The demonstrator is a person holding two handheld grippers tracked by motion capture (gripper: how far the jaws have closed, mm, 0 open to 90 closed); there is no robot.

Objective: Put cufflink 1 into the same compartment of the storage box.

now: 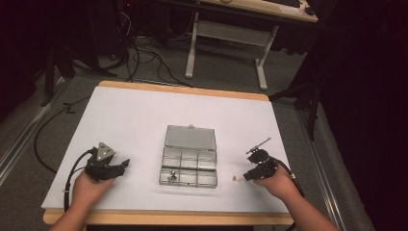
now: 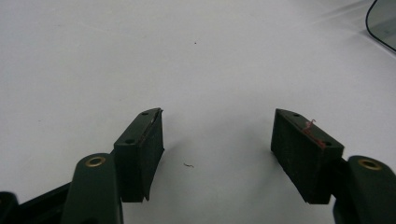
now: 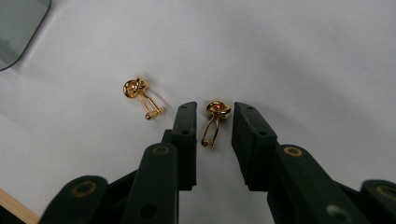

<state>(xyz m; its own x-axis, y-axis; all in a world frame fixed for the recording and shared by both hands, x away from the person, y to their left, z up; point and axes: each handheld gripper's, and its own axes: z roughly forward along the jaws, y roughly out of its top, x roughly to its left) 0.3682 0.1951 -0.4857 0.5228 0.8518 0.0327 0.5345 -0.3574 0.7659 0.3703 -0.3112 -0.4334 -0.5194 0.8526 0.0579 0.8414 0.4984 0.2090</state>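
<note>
Right gripper (image 3: 214, 122) jaws straddle cufflink (image 3: 215, 116), pads not touching; second cufflink (image 3: 139, 97) beside. Left gripper (image 2: 217, 140) jaws wide, bare table (image 2: 187, 56) around.

A compartment box (image 1: 188, 171) sits at the middle of the table (image 1: 134, 115), its lid (image 1: 190, 136) folded back behind it. A small metal piece (image 1: 171, 178) lies in the box's front left compartment. The left tongs (image 1: 122, 167) rest on the table well to the left of the box. The right tongs (image 1: 246, 176) lie to its right, near the front edge. One cufflink (image 3: 215, 120) lies between their jaws, not visibly touching either; a second cufflink (image 3: 140, 97) lies just beside it, on the box's side.
</note>
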